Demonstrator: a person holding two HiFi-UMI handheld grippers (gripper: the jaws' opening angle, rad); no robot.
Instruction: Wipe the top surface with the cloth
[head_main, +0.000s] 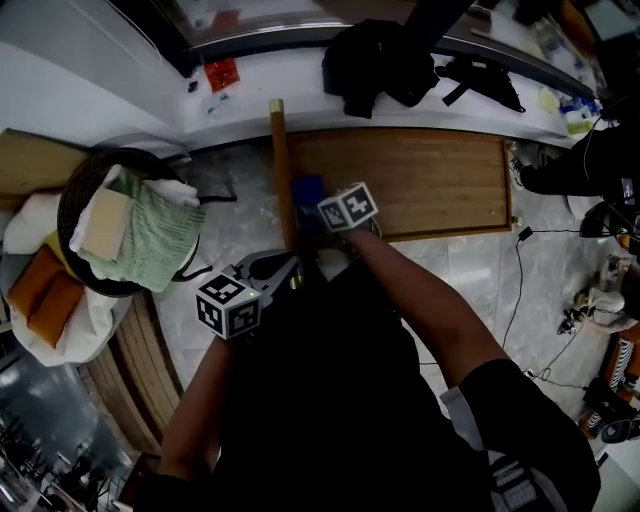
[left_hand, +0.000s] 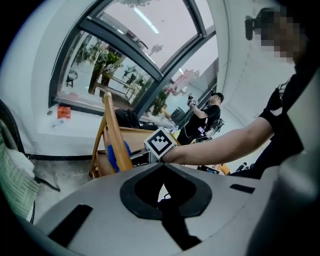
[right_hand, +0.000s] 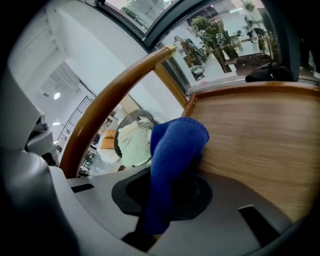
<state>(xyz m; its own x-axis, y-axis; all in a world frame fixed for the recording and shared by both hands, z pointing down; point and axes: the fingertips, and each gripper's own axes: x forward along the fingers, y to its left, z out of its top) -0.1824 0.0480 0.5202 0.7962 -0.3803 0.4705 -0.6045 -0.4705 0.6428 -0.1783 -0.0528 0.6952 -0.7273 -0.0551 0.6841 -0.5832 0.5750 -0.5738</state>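
The wooden top surface lies ahead, with a raised curved wooden rail along its left edge. My right gripper is shut on a blue cloth, which is pressed on the near left corner of the top beside the rail. In the right gripper view the blue cloth bulges out of the jaws onto the wood. My left gripper hangs lower left, off the surface, shut and holding nothing. The left gripper view looks at the rail and the cloth.
A dark round basket with a green cloth and a beige pad stands on the floor at left. A black bag lies on the white sill behind the top. Cables run over the floor at right. A person stands beyond.
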